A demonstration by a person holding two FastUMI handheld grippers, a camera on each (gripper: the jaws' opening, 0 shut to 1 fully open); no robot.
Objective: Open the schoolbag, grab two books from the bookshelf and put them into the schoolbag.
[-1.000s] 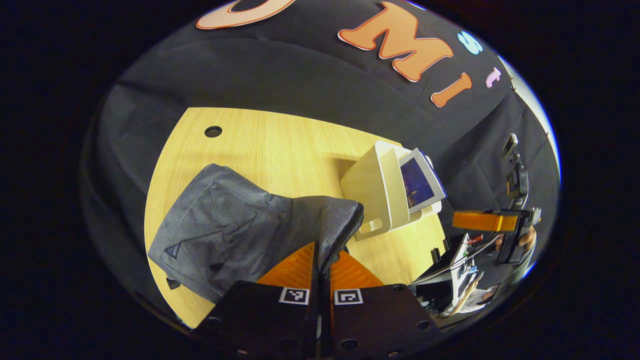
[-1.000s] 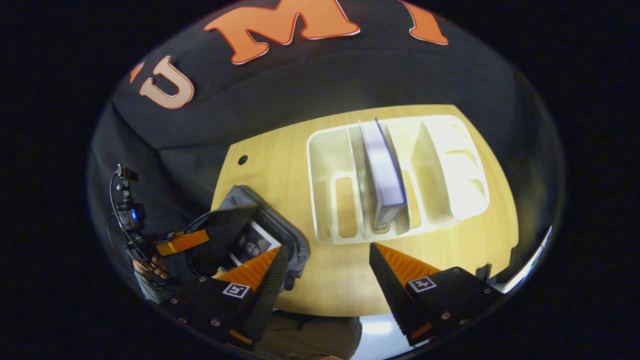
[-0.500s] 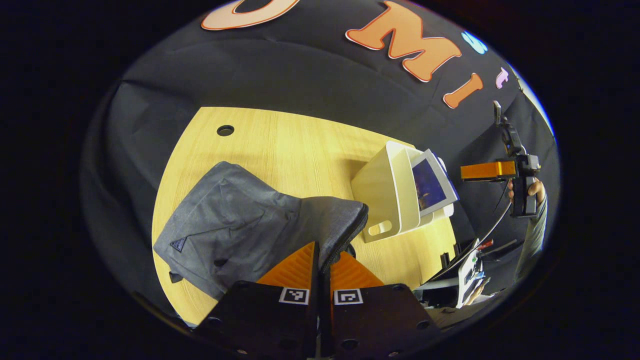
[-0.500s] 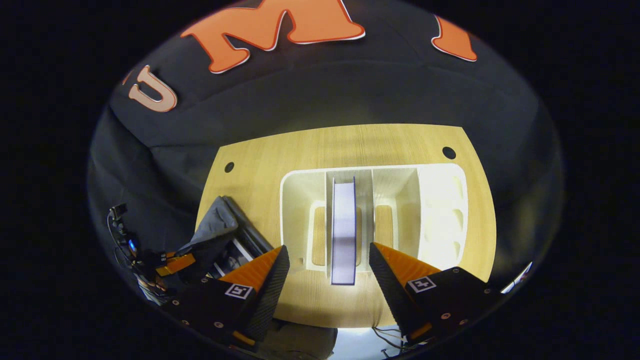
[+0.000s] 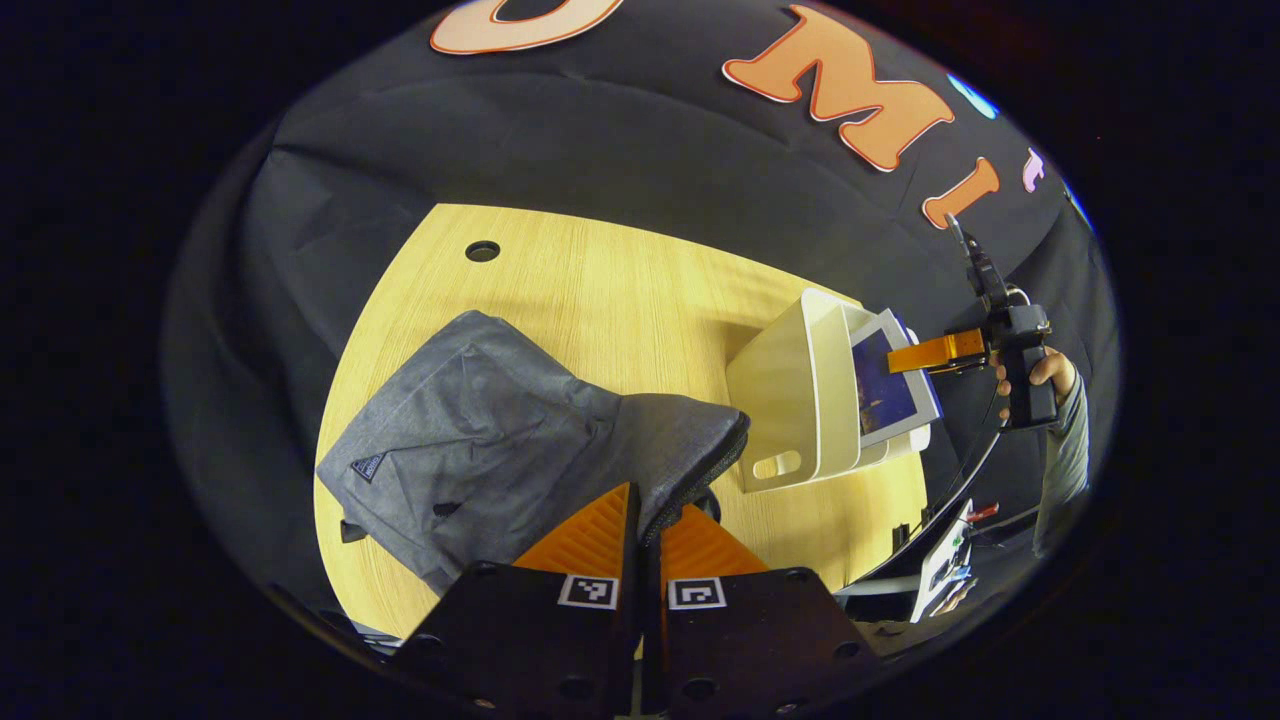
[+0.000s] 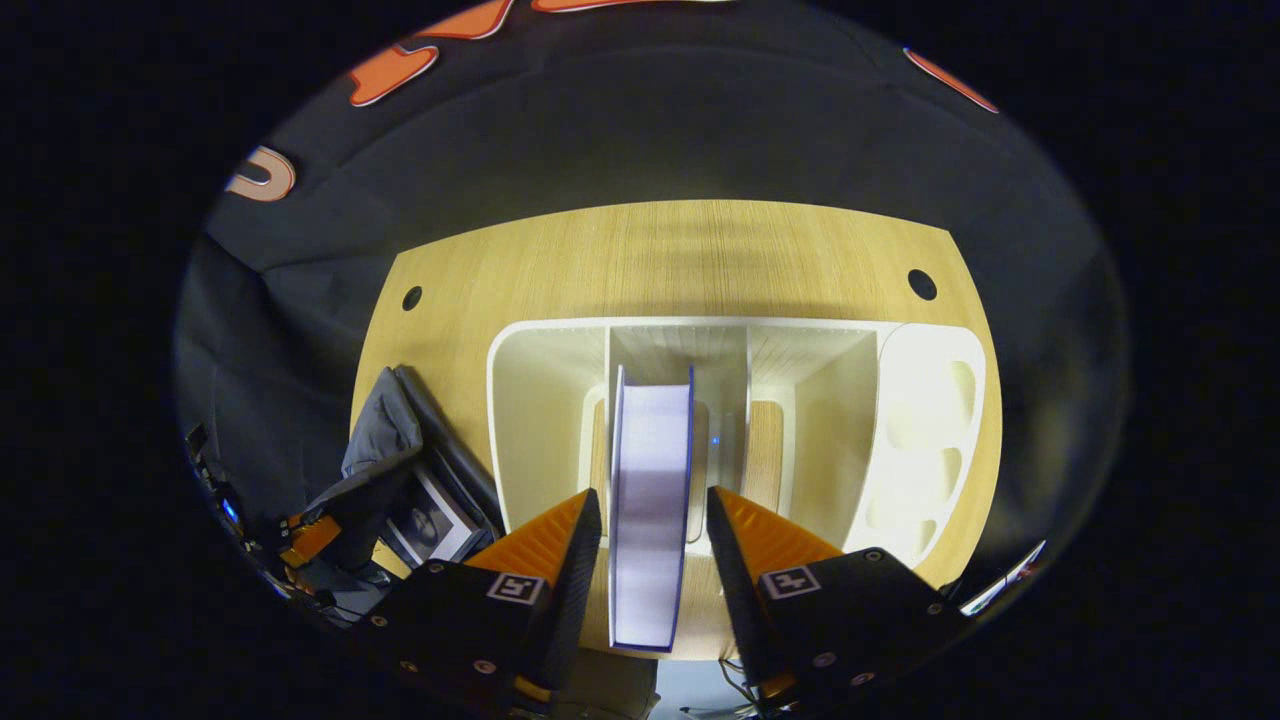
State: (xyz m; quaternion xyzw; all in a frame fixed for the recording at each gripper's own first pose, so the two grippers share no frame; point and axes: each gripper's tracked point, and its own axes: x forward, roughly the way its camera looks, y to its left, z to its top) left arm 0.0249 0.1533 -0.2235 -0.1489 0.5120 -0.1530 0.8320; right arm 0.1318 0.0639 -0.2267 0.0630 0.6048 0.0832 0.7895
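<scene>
The grey schoolbag (image 5: pixel 480 430) lies on the wooden table (image 5: pixel 600 290). My left gripper (image 5: pixel 646 525) is shut on its zippered opening edge and holds it lifted. The white bookshelf (image 5: pixel 795 400) stands to the right with a blue-covered book (image 5: pixel 885 385) in it. In the right gripper view, that book (image 6: pixel 650 470) stands upright in the second slot of the bookshelf (image 6: pixel 540 400), page edges toward me. My right gripper (image 6: pixel 652 495) is open, one finger on each side of the book with small gaps. The schoolbag (image 6: pixel 385 440) gapes at lower left, a book (image 6: pixel 428 515) inside.
Two cable holes (image 6: pixel 921 284) mark the table's back corners. The shelf's other slots (image 6: pixel 920 420) hold nothing. A hand and sleeve (image 5: pixel 1060 400) hold the right gripper (image 5: pixel 940 352) at the shelf. Clutter (image 5: pixel 945 575) sits beyond the table's right edge.
My right gripper swung over the shelf, came down onto the standing book, and its fingers narrowed around it. My left gripper kept its hold on the bag's edge.
</scene>
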